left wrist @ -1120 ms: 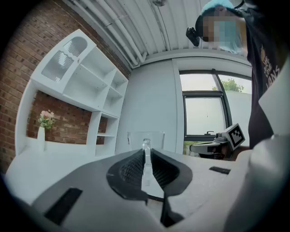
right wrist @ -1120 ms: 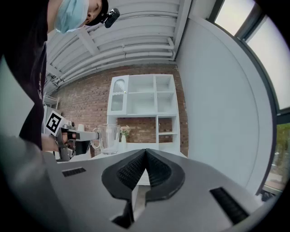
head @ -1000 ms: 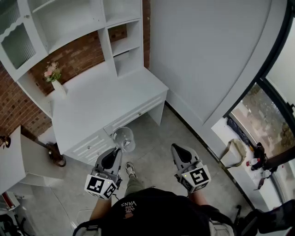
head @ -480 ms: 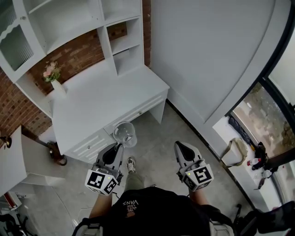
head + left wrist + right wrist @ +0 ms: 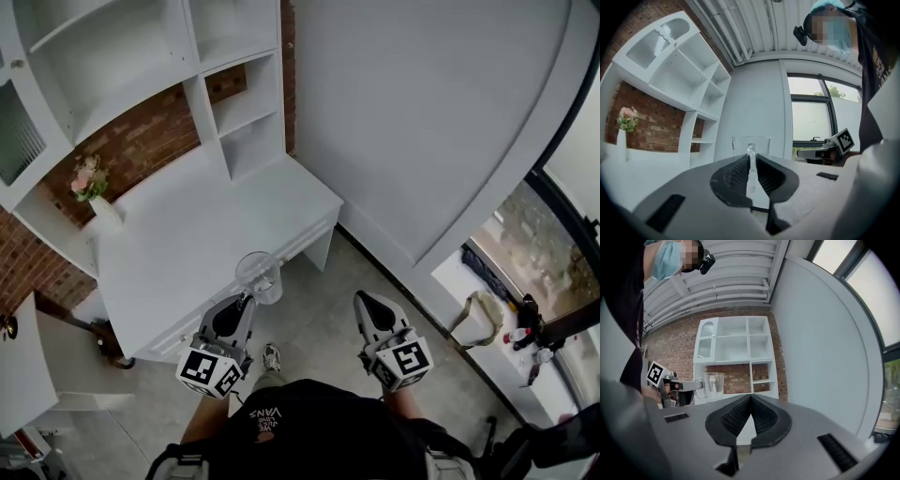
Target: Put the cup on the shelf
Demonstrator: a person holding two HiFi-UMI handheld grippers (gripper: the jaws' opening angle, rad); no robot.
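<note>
Left gripper (image 5: pixel 246 302) clamped on clear cup (image 5: pixel 259 276) handle, cup at its 12 o'clock above desk (image 5: pixel 187 225) front edge. Shelf (image 5: pixel 246 117) at cup's 12 o'clock, well apart. Right gripper (image 5: pixel 364 302) jaws together, empty.

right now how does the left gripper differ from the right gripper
The left gripper has its jaws shut on the clear cup, holding it by its handle; the right gripper has its jaws together on nothing. In the head view the left gripper's tip lies by the desk front, while the right gripper is over the floor. Both point level toward the shelf.
</note>
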